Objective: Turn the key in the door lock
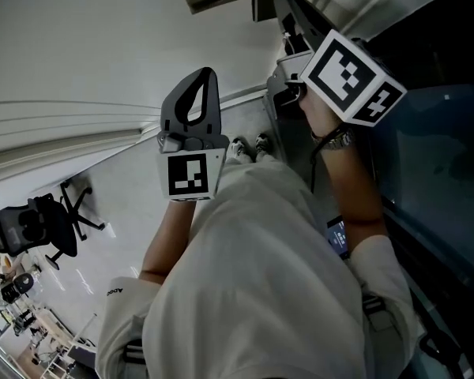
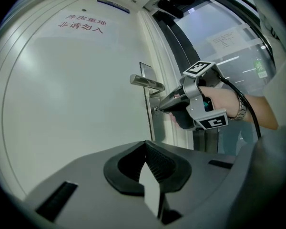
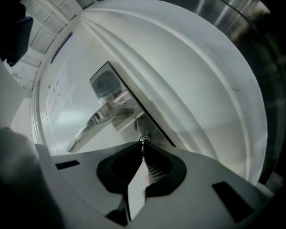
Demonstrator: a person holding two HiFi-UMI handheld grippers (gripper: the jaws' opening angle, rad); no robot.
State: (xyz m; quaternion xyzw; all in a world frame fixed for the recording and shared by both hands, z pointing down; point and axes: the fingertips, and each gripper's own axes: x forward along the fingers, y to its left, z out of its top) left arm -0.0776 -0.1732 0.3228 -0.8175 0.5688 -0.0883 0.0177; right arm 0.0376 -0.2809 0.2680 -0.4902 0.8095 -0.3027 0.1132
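A white door (image 2: 76, 89) carries a silver lever handle (image 2: 147, 82) on a steel lock plate (image 2: 150, 99). My right gripper (image 2: 158, 109) points level at the plate just below the handle, its tip against the keyhole. In the right gripper view the picture stands tilted. There the jaws of the right gripper (image 3: 143, 148) are shut on a thin metal key (image 3: 142, 147) that sits in the round keyhole (image 3: 144, 139), under the handle (image 3: 97, 120). My left gripper (image 2: 146, 146) hangs back from the door, shut with nothing in it. The head view shows the left gripper (image 1: 191, 125) and the right gripper's marker cube (image 1: 351, 77).
A red-lettered sign (image 2: 81, 25) is on the door's upper part. Right of the door runs a dark frame with glass panels (image 2: 219, 46). The person's hand and wristwatch (image 2: 240, 109) hold the right gripper. An office chair (image 1: 39, 227) stands on the floor behind.
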